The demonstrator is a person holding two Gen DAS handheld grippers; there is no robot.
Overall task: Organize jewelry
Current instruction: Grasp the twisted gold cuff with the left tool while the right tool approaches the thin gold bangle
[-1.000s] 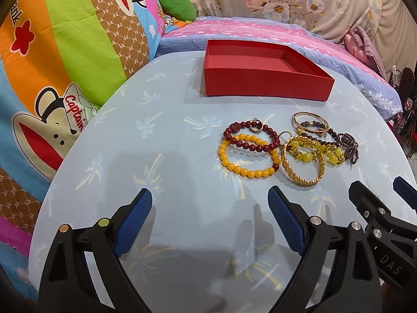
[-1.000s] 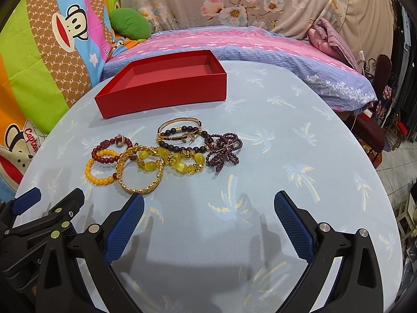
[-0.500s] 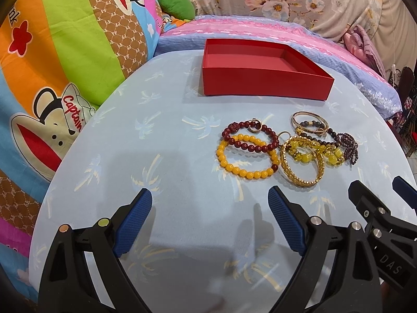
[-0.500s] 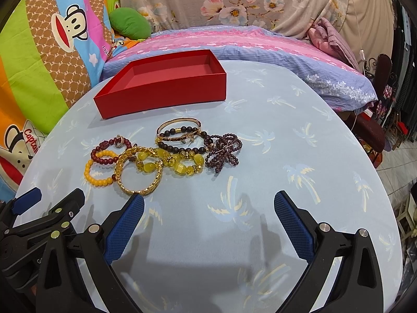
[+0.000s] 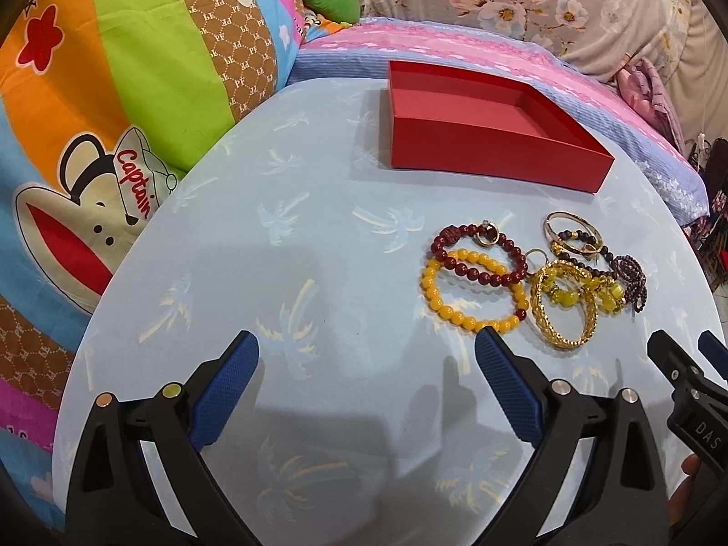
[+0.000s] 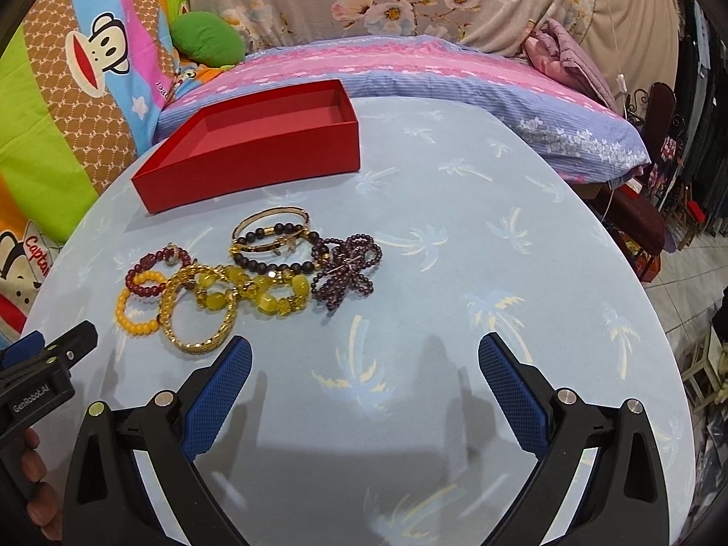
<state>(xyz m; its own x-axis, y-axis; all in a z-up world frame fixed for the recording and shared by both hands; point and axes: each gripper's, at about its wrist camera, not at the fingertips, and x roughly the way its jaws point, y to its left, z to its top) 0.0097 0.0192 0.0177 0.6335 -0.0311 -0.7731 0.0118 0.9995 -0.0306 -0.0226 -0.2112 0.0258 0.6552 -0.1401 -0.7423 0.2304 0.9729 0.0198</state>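
Left gripper spread wide, holding nothing, low over the blue palm-print tablecloth; right gripper likewise agape and empty; bracelets heaped together mid-table: orange bead bracelet overlapped by dark red bead bracelet, gold chain bangle beside, purple bead cluster at the right end; red box just beyond, apart from them.

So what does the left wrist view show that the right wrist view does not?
Only the left view shows the open left gripper fully, and the big cartoon monkey "Captain" cushion whole. Only the right view shows the open right gripper fully, and the tiled floor beside the table. Both show the empty red cardboard box and the pile of bead and gold bracelets.
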